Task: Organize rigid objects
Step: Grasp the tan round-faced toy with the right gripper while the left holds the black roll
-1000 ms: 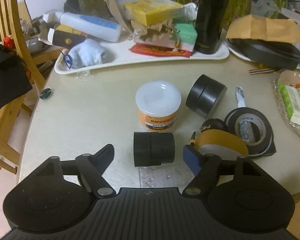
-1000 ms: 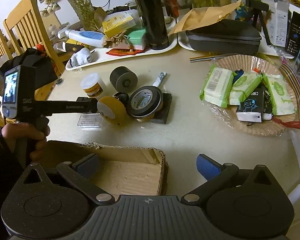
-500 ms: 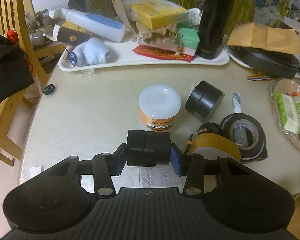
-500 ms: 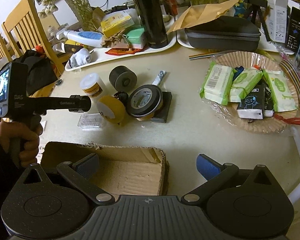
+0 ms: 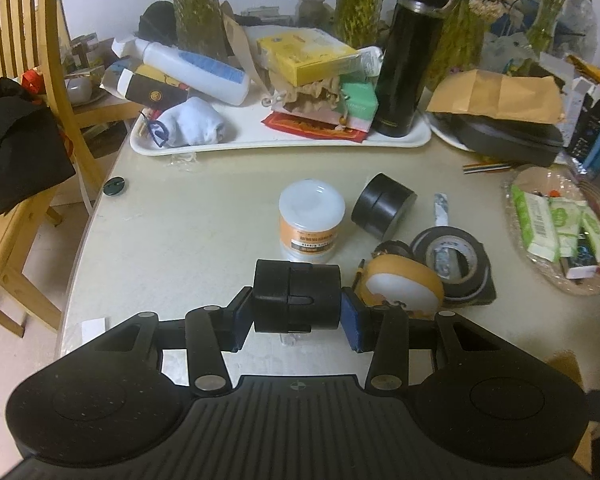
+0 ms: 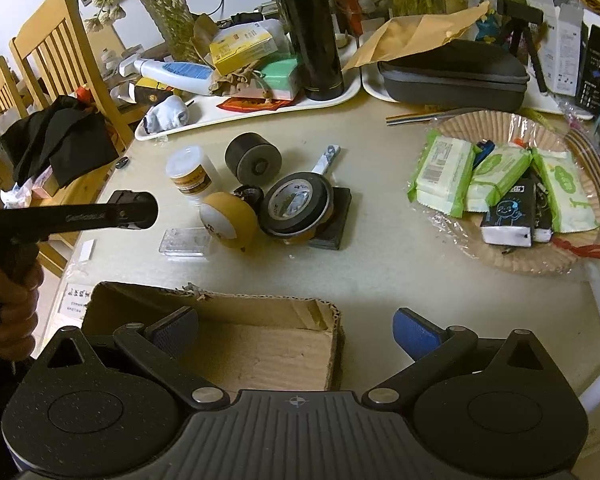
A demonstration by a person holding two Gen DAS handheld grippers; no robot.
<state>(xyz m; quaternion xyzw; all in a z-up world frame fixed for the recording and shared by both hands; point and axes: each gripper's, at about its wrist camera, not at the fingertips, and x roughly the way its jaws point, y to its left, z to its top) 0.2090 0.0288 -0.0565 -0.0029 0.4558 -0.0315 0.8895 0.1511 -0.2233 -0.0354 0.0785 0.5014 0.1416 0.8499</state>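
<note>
A: Right gripper [image 6: 296, 330]?
B: Jaws wide apart, nothing betw. them. It hangs over the near edge of a cardboard box [image 6: 268, 334], box open on top.
A: Left gripper?
B: Comes in from the left, a hand [image 6: 10, 304] on its grip. Tip end-on, so can't see what it carries.
A: On the table [image 6: 384, 264]?
B: Yellow tape roll [image 6: 229, 220], just beside a black tape roll [image 6: 297, 205] that leans on a dark flat block [image 6: 334, 220]. Jar [image 6: 191, 178] w/ white lid behind them, black cylinder [image 6: 253, 159] on its side next to it. Clear flat case [image 6: 186, 242] near the box. Wipes packs in a basket [image 6: 512, 256] at right.
</note>
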